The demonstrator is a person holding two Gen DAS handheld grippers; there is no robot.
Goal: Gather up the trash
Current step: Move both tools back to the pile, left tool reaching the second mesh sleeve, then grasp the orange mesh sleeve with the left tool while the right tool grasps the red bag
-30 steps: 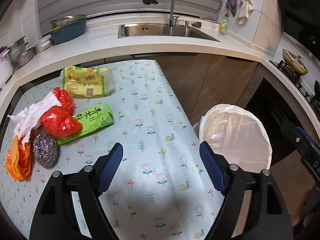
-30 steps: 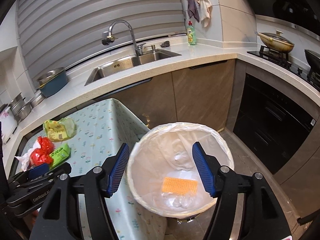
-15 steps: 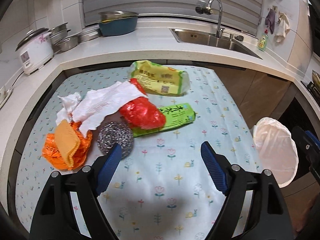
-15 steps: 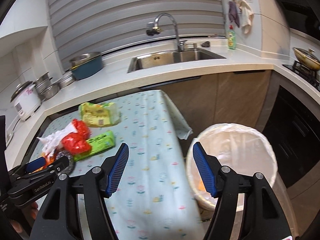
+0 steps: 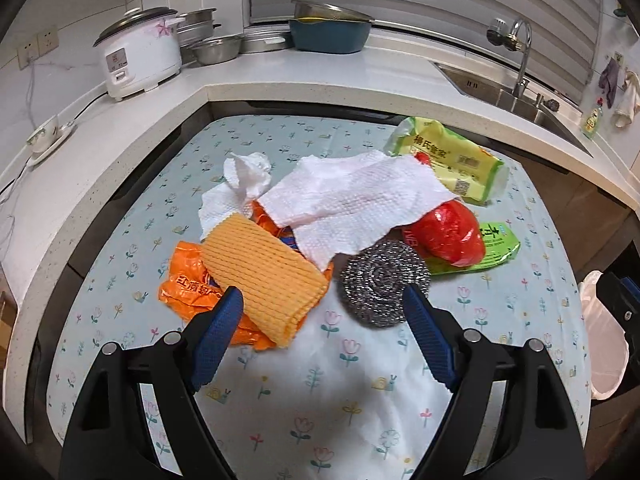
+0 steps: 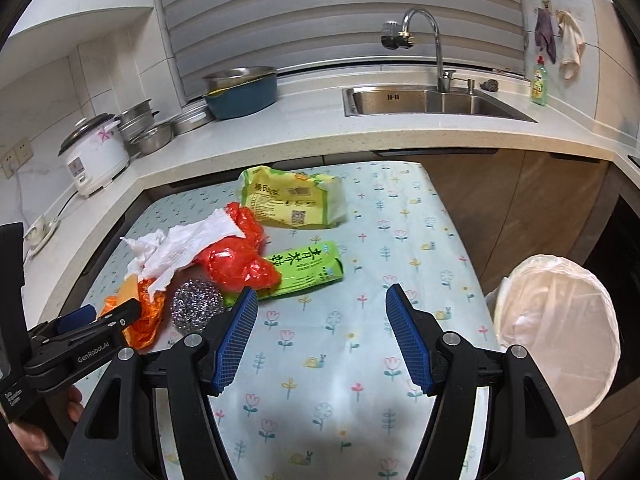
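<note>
The surface (image 5: pixel 360 420), covered in a pale flowered cloth, fills the lower part of both views, with a white kitchen counter (image 6: pixel 320 136) curving around its far edge. Off the surface's right side stands the bin (image 6: pixel 560 320), lined with a white bag and well apart from the trash.

The trash lies in a loose pile on the surface's left half. At the back is a yellow-green packet (image 5: pixel 452 160), partly under a white paper towel (image 5: pixel 348 204) that drapes over the middle of the heap. A red plastic bag (image 5: pixel 448 232) pokes out from beneath the towel and rests on a green carton (image 6: pixel 304 268). An orange ribbed cloth (image 5: pixel 260 276) lies on top of a crumpled orange bag (image 5: pixel 188 288) at the near left (a second twist of white paper sits behind them). A steel scouring ball (image 5: pixel 384 284) sits just beside the cloth, touching the red bag.

The left tongs (image 5: pixel 320 312) hover above the pile with jaws spread wide and nothing between the pads; the orange cloth and the scouring ball show in the gap. The right tongs (image 6: pixel 320 312) hang over bare cloth, jaws apart and empty, with the green carton just beyond the left pad.
</note>
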